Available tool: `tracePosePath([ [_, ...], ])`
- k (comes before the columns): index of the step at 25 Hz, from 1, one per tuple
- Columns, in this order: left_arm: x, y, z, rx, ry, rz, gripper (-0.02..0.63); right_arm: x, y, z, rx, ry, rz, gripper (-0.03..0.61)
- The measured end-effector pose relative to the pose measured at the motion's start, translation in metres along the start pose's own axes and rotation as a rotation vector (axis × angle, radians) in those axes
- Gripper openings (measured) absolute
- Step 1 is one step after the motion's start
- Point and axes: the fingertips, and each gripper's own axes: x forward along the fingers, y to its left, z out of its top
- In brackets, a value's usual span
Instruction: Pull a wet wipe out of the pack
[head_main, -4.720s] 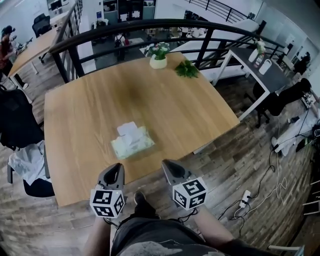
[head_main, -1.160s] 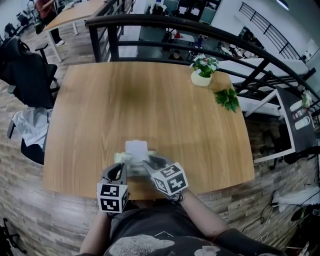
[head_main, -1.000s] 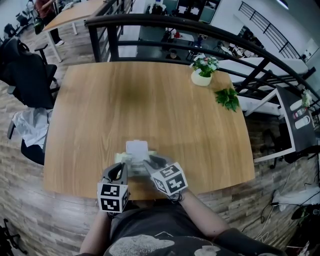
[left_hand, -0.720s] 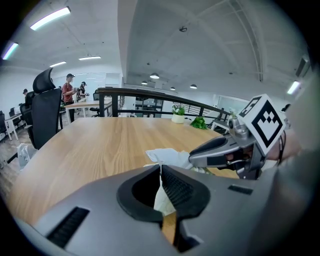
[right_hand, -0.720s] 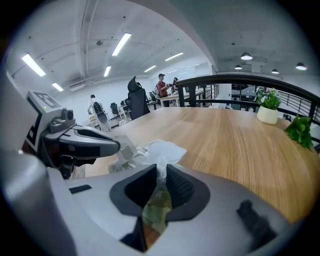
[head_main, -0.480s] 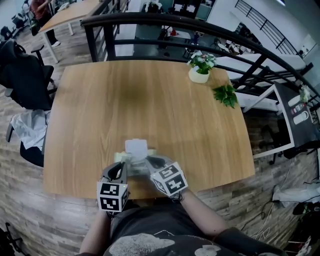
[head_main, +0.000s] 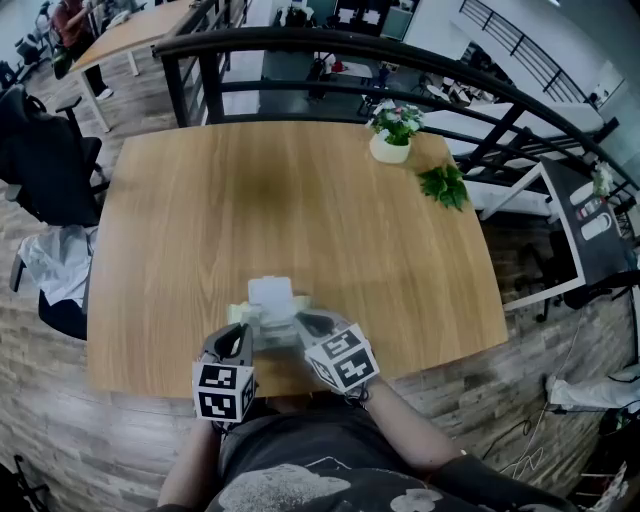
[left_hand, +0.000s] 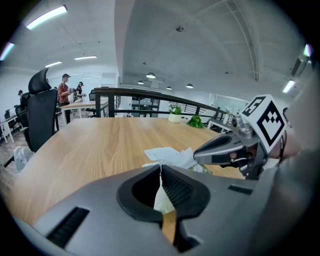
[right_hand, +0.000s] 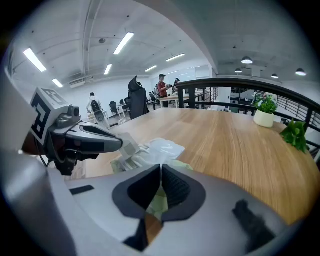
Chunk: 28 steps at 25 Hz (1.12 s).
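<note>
Pack unmoved, left tongs still clamping its edge, right tongs closed over its top

The wooden tabletop carries three things; a pale green wipe pack lies near its close edge, right at the tips of the left tool and the right tool, with a white flap showing on its far side. Well beyond both tools, toward the far edge and off to the right tool's side, stands a white pot of flowers; a green leafy sprig lies just beside it, further to that side and a little nearer the tools.
</note>
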Motion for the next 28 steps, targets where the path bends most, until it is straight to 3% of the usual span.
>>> tracePosePath([
  [13, -0.002, -0.002, -0.003, 0.015, 0.004, -0.025, 0.023, -0.020, -0.011, -0.010, 0.052, -0.013, -0.075, 0.031],
  [28, -0.004, 0.003, -0.008, 0.066, 0.013, -0.109, 0.024, -0.040, -0.011, -0.010, 0.104, -0.049, -0.200, 0.031],
])
